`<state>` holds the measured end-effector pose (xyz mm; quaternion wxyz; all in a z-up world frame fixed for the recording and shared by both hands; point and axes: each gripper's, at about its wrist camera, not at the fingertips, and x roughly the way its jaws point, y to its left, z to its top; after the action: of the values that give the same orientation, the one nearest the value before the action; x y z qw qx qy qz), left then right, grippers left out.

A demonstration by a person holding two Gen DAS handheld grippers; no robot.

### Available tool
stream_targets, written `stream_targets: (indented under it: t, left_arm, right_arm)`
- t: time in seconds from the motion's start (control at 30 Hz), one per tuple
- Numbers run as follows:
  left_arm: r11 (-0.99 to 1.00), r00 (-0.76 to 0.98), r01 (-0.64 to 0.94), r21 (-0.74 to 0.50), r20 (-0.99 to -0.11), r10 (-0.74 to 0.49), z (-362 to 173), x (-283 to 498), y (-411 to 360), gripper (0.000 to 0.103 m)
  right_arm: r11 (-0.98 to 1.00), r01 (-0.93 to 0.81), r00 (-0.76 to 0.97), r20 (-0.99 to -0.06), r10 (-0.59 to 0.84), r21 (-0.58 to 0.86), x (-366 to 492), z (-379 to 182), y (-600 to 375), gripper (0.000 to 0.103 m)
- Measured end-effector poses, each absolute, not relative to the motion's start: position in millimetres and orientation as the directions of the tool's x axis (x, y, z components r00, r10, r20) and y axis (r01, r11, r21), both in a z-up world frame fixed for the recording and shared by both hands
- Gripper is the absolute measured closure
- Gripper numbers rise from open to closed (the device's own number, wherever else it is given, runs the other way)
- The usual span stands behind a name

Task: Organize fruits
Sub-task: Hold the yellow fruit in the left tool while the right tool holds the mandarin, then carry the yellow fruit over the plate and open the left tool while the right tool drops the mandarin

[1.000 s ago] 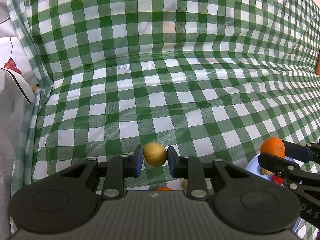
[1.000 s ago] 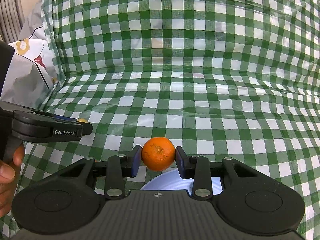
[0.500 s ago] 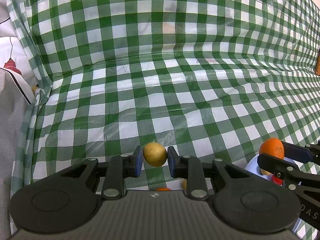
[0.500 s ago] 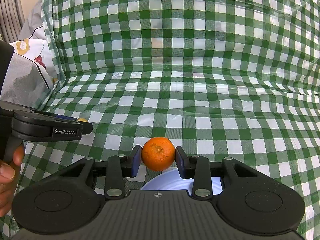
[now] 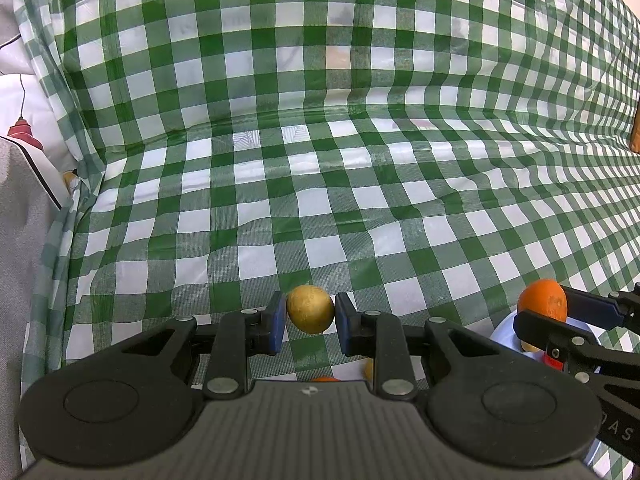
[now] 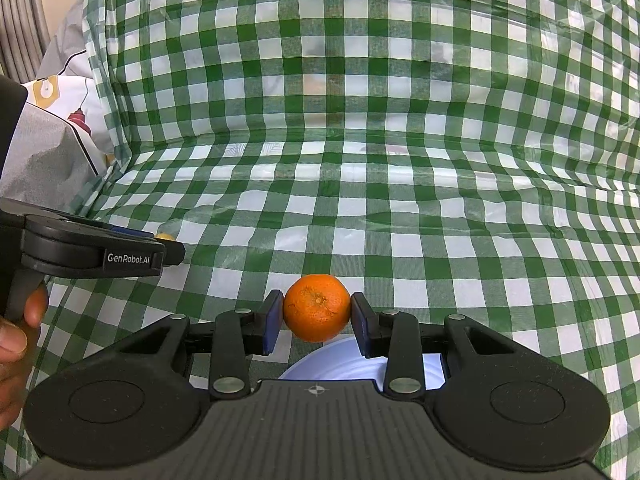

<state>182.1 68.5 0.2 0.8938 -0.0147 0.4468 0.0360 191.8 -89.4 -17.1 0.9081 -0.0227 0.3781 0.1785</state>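
Note:
In the left wrist view my left gripper (image 5: pixel 310 316) is shut on a small yellow fruit (image 5: pixel 310 314), held above the green checked cloth. The right wrist view shows my right gripper (image 6: pixel 317 314) shut on an orange (image 6: pixel 317 312), hanging over the far rim of a white plate (image 6: pixel 340 362). That same orange (image 5: pixel 543 305) and plate (image 5: pixel 506 330) appear at the right edge of the left wrist view, where a bit of red and yellow fruit lies on the plate under the right gripper's fingers. More orange and yellow fruit (image 5: pixel 325 379) peeks out below my left gripper, mostly hidden.
The green and white checked cloth (image 5: pixel 320 184) covers the flat surface and rises up a back behind it. Grey and white printed fabric (image 6: pixel 52 148) lies at the left edge. A person's hand (image 6: pixel 16 336) holds the left gripper's handle.

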Motion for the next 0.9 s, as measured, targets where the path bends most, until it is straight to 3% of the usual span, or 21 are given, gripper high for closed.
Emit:
stream_targets:
  t: [0.9]
  left_arm:
    - [0.998, 0.6, -0.067, -0.008, -0.799, 0.034, 1.6, 180.7, 63.0, 0.074]
  right_arm:
    - [0.936, -0.34, 0.652, -0.696, 0.302, 0.088, 191.5, -15.2, -91.8, 0.065]
